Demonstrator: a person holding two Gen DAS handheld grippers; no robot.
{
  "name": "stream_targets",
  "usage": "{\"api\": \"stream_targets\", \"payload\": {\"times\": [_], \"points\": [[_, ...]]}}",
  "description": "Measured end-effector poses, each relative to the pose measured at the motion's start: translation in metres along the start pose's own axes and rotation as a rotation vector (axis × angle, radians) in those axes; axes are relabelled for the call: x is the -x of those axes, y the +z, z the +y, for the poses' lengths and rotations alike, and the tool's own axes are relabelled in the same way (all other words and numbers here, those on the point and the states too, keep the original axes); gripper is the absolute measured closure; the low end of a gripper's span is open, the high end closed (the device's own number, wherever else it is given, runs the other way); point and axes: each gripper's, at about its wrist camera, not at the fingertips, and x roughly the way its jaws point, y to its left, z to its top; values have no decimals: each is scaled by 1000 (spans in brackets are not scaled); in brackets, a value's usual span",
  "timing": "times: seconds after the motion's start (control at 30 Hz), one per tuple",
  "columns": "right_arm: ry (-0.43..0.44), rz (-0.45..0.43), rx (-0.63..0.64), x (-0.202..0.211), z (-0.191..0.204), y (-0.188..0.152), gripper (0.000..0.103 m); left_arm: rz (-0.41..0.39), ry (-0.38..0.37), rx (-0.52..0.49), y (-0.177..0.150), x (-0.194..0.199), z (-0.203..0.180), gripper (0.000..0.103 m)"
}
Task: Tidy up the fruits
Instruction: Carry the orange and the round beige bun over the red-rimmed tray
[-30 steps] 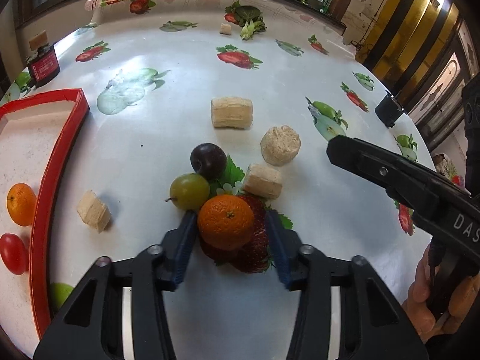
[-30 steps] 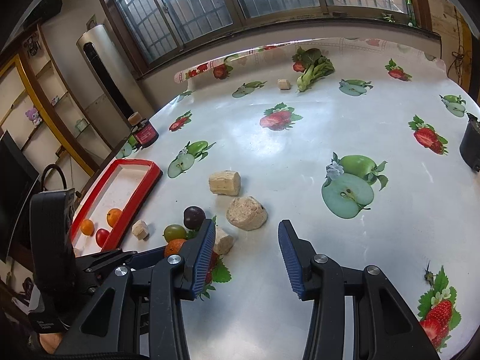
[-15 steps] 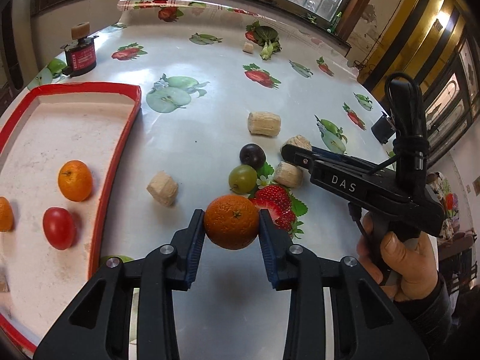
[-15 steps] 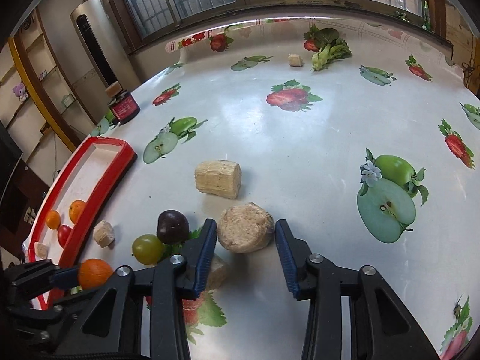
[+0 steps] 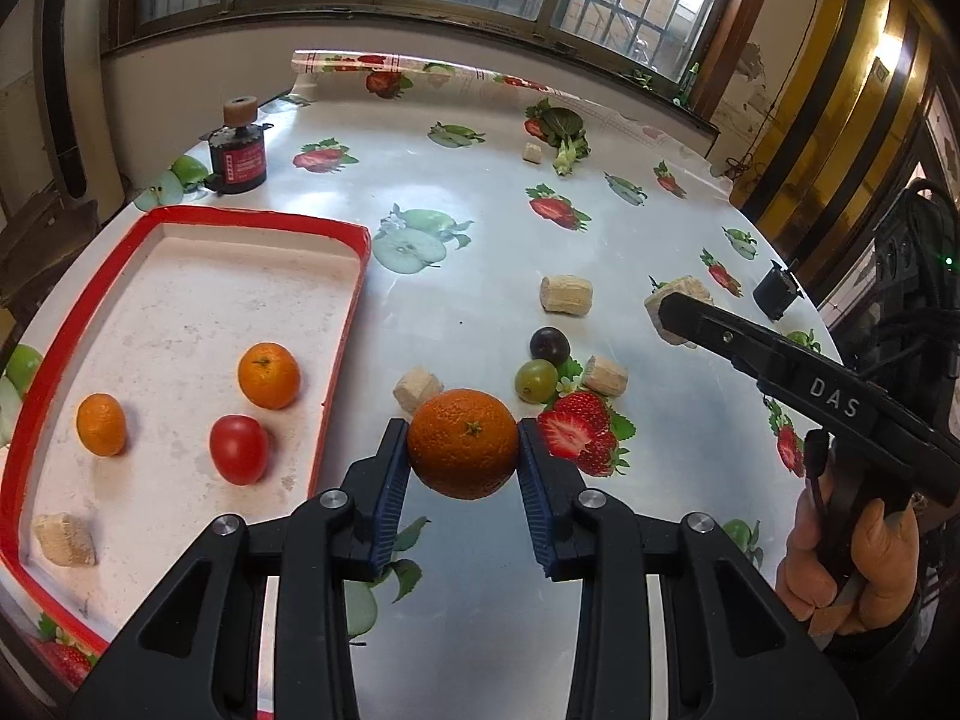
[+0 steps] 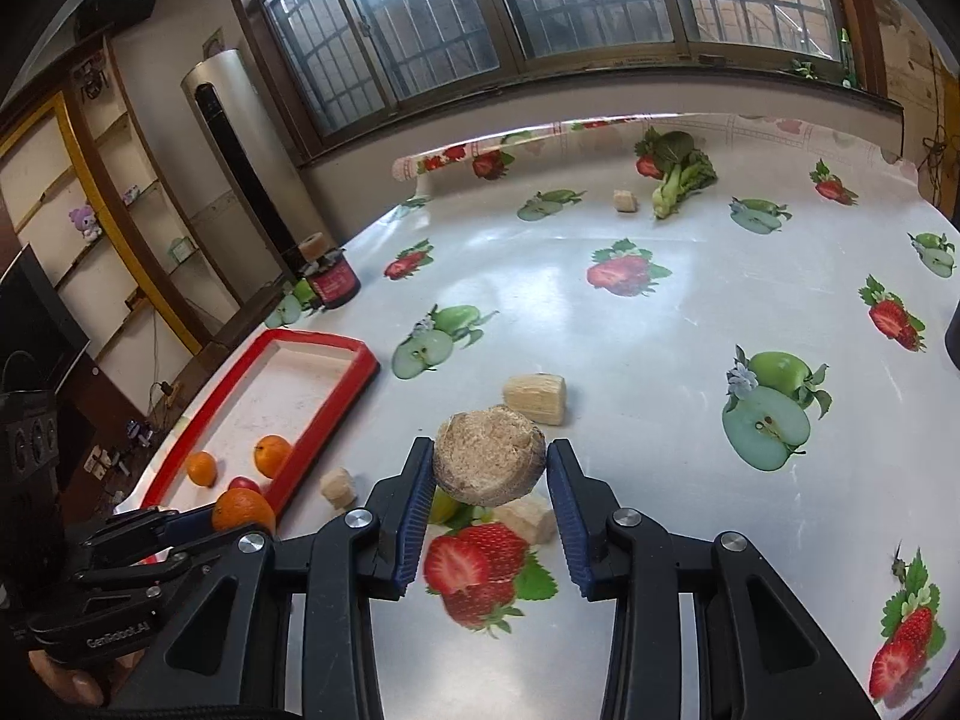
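Observation:
My left gripper (image 5: 463, 450) is shut on an orange (image 5: 463, 443) and holds it above the table, just right of the red-rimmed tray (image 5: 348, 324). Two small oranges (image 5: 268, 375), a red tomato (image 5: 239, 449) and a beige chunk lie in the tray. My right gripper (image 6: 489, 468) is shut on a round brown lump (image 6: 489, 456), lifted off the cloth. A dark plum (image 5: 549, 343) and a green grape (image 5: 536, 380) rest on the table ahead. In the right wrist view the left gripper (image 6: 204, 525) with its orange (image 6: 243, 510) shows at lower left.
Beige chunks (image 5: 566, 295) (image 5: 606, 373) (image 5: 417, 390) lie scattered near the plum. A dark jar (image 5: 237, 159) stands behind the tray, a leafy vegetable (image 5: 567, 135) at the far edge, a small black object (image 5: 776, 294) at the right edge. A person's hand (image 5: 852, 564) grips the right tool.
The left gripper has lifted the orange off the table and carried it left toward the tray. The right gripper has moved onto the round brown lump, closed on it and raised it.

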Motion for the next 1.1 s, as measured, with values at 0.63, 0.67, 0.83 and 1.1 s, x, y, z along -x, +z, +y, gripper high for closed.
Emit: {"api": "stream_targets", "payload": {"times": [0.63, 0.67, 0.83, 1.1], "points": [[97, 1, 101, 14, 73, -6, 64, -55, 66, 65, -8, 34, 44, 70], [98, 2, 107, 14, 75, -6, 64, -57, 69, 68, -7, 35, 46, 70], [110, 8, 131, 12, 89, -5, 64, -69, 83, 84, -6, 40, 56, 70], [128, 13, 161, 8, 109, -3, 64, -80, 101, 107, -5, 44, 74, 70]]}}
